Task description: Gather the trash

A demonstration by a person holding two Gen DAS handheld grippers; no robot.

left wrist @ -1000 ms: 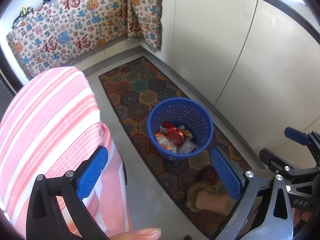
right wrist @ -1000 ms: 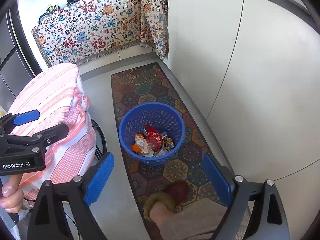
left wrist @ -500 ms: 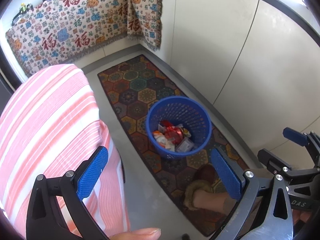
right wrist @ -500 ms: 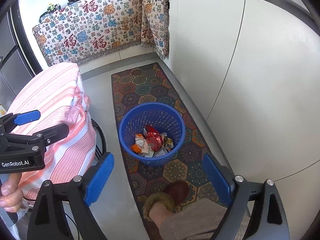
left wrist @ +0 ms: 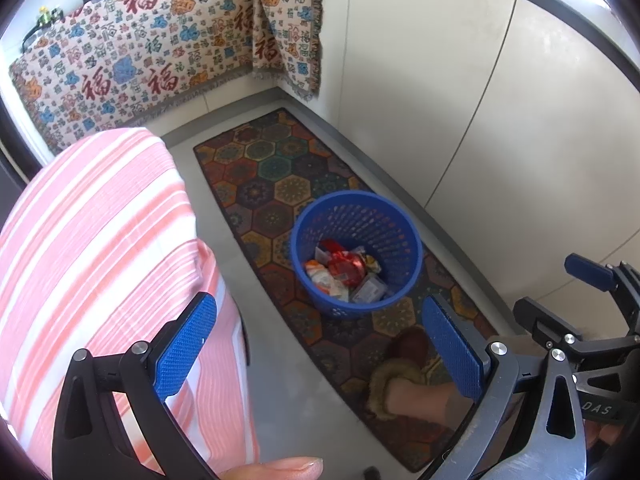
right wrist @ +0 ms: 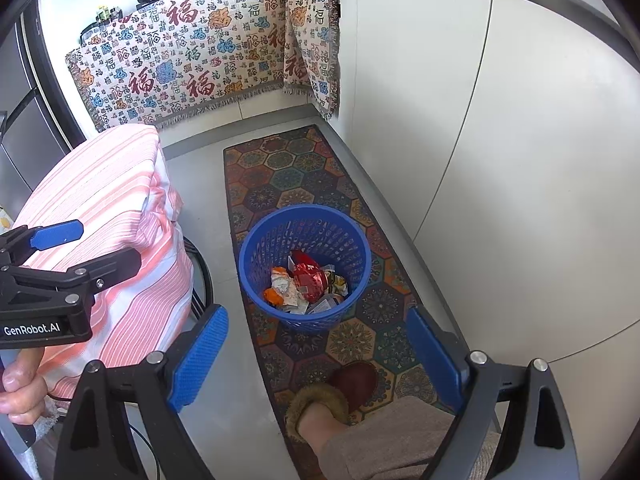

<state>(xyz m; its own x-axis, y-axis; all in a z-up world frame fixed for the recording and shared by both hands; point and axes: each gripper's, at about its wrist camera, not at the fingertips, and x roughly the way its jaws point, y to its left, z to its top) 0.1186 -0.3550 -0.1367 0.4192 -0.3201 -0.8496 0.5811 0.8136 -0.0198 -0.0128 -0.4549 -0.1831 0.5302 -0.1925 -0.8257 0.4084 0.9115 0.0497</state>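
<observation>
While both tongs (left wrist: 320,348) (right wrist: 316,356) gape wide, neither holds anything.

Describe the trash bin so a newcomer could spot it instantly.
Find the long hexagon-patterned rug running beside the white cabinet wall. The basket stands on it, just ahead of the furry slipper. It is the only round, blue, perforated plastic container, with crumpled wrappers inside.
</observation>
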